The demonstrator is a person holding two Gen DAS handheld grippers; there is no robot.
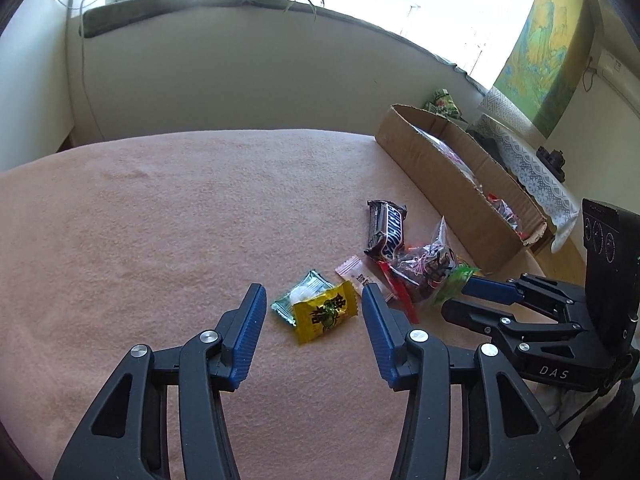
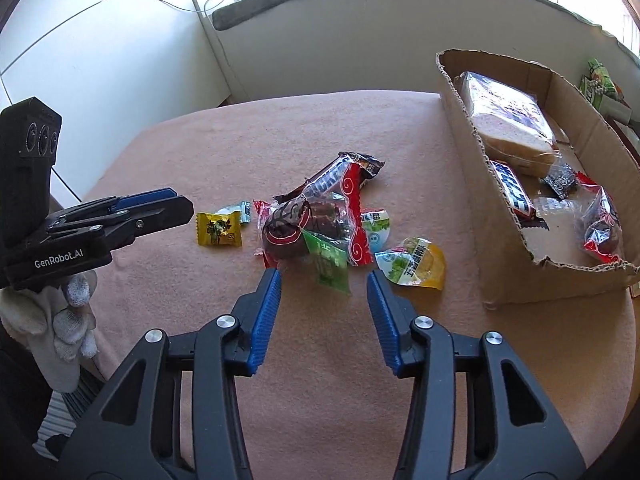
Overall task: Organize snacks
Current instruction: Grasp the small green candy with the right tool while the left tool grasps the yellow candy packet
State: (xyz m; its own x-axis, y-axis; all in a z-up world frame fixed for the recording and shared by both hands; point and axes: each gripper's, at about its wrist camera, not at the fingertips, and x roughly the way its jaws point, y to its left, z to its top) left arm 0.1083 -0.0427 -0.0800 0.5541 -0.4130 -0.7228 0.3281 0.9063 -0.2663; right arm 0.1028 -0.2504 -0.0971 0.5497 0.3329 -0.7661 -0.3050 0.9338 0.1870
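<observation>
One pink-covered table (image 2: 200, 152) fills both views, and on it sits one open cardboard box (image 2: 504, 280), off to the right, its long axis running away toward the window. Inside the box I count four clear items: one bagged loaf of bread (image 2: 508, 120) at the far end, one chocolate bar (image 2: 516, 196) along the near-left wall, one small dark packet (image 2: 558, 184), and one red-and-clear bag (image 2: 600, 224) at the near end. Out on the cloth lies the loose pile, near the box but apart from it: one chocolate bar (image 1: 386, 232) pointing away from the left camera, its long axis roughly front to back; one red-trimmed clear bag holding a dark cake (image 2: 296, 228) on top of it; one green packet (image 2: 330, 264) leaning against that bag; one yellow-and-white packet (image 2: 414, 266) just right of the pile; one yellow candy (image 1: 324, 316) lying flat, overlapping one teal candy (image 1: 298, 296); one small white sachet (image 1: 358, 276). Two grippers in play: the left gripper (image 1: 314, 304) hovers low over the yellow candy with its blue pads spread wide, the candy between them, nothing held. The right gripper (image 2: 324, 280) is level and pointing at the pile, pads wide apart too, the green packet just ahead of the tips. A white-gloved hand (image 2: 60, 320) grips the left tool's handle.
</observation>
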